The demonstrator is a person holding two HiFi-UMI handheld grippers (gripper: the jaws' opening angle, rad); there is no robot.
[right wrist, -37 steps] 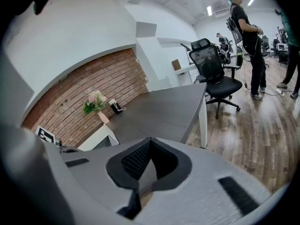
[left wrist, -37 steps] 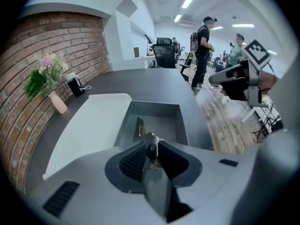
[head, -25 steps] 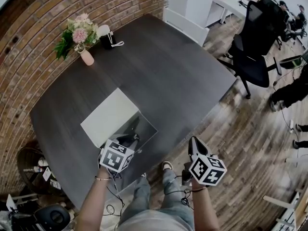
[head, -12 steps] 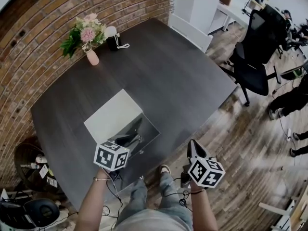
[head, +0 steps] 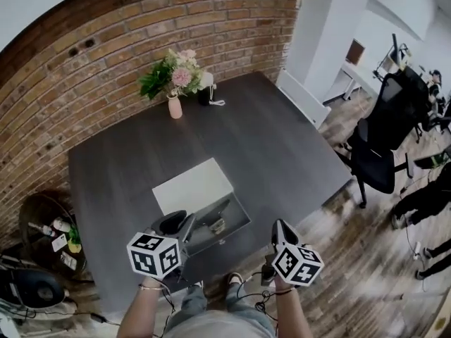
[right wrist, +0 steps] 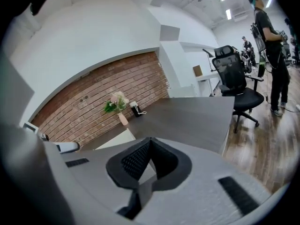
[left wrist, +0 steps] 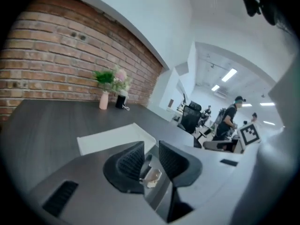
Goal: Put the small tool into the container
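One risk on the desk (head: 282, 146) is the open container (head: 239, 220) near its front edge: a low sweep of the left claw (head: 180, 222) could knock it and spill the small tool (head: 218, 225) lying inside. Both claws hover above the near edge, tipped gently downward. The left claw's jaws are apart, just narrowed, gripping nothing, and the right claw (head: 280, 228) is pressed together, empty.

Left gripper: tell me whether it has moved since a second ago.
Yes. The left gripper has drawn back from over the container toward the person; its jaws have just been closing, with nothing between them.
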